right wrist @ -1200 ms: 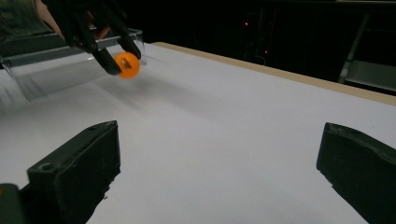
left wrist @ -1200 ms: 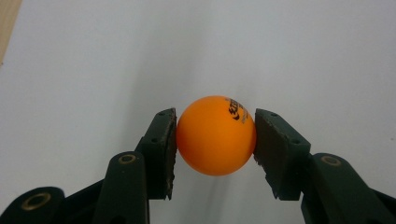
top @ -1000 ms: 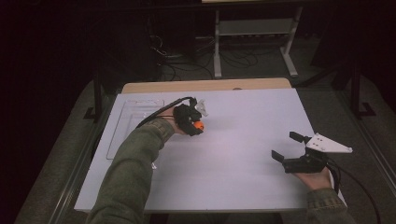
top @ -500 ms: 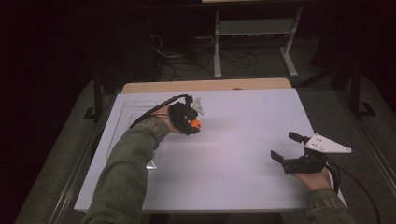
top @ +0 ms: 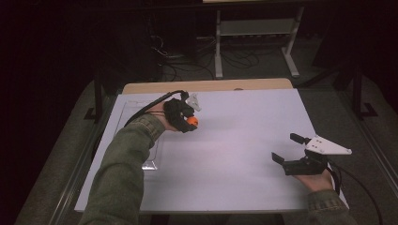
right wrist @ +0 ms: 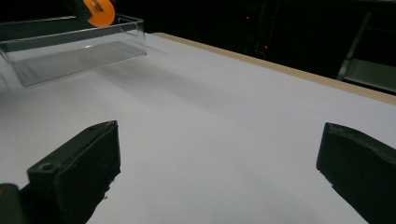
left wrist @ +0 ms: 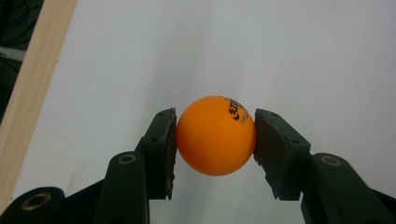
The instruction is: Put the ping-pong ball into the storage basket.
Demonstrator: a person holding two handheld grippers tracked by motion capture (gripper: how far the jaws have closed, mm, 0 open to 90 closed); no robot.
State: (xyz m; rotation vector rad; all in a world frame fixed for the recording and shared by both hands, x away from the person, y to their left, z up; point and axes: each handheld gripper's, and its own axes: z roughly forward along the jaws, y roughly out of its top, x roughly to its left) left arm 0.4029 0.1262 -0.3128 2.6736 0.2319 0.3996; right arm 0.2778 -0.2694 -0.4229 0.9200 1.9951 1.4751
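ball: small orange ping-pong ball (left wrist: 215,135) pinched btw left gripper (left wrist: 212,140) jaws
left hand: raised nr clear plastic tray (right wrist: 70,46)
right gripper (top: 294,151): wide open, empty

White table (top: 244,140) (wooden far edge); metal rack (top: 253,35) behind.

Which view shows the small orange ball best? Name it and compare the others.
The left gripper view: the small orange ball sits close-up, clamped between both jaws. The high view shows an orange speck; the right gripper view shows it cut off at the top edge.

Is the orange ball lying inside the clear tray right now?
No, the ball is clamped between the left gripper's jaws, held over the white table, not in the tray.
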